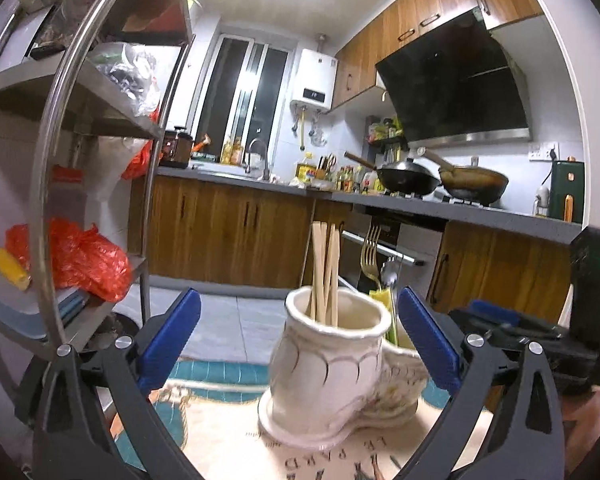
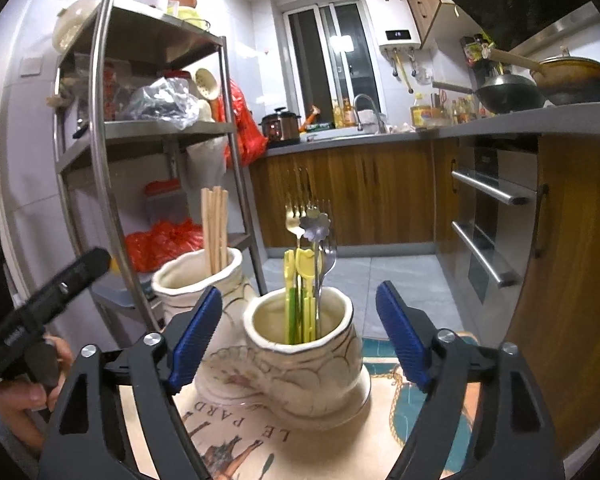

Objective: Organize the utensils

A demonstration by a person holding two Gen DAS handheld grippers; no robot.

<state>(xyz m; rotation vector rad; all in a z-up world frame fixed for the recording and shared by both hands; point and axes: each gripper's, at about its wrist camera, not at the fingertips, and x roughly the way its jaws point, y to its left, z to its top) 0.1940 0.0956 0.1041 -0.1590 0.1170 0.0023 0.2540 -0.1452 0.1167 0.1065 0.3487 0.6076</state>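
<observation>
The left gripper (image 1: 300, 332) stands with its blue-padded jaws spread wide and holds nothing. Between those jaws, though touched by neither, is the near mouth of a cream ceramic double-pot holder (image 1: 324, 368), the landmark here. Wooden chopsticks (image 1: 325, 272) stand upright in that mouth. The right gripper (image 2: 298, 332) is likewise wide open and empty, its jaws framing the holder's other mouth (image 2: 300, 344) without contact. In that mouth stand a gold fork (image 2: 294, 220), a silver fork (image 2: 329, 256), a flower-shaped spoon (image 2: 317, 228) and yellow-green plastic utensils (image 2: 300, 292). The holder sits on a printed cloth (image 2: 236, 436) with teal edges and lettering. To the left of the holder in the right wrist view, a hand (image 2: 28, 396) grips the other tool's handle. Behind the holder on that side rises a steel shelf rack (image 2: 100, 152) with red bags. Farther behind the holder runs a counter with wooden cabinets (image 2: 360, 192), a sink and two woks (image 1: 444, 178).
</observation>
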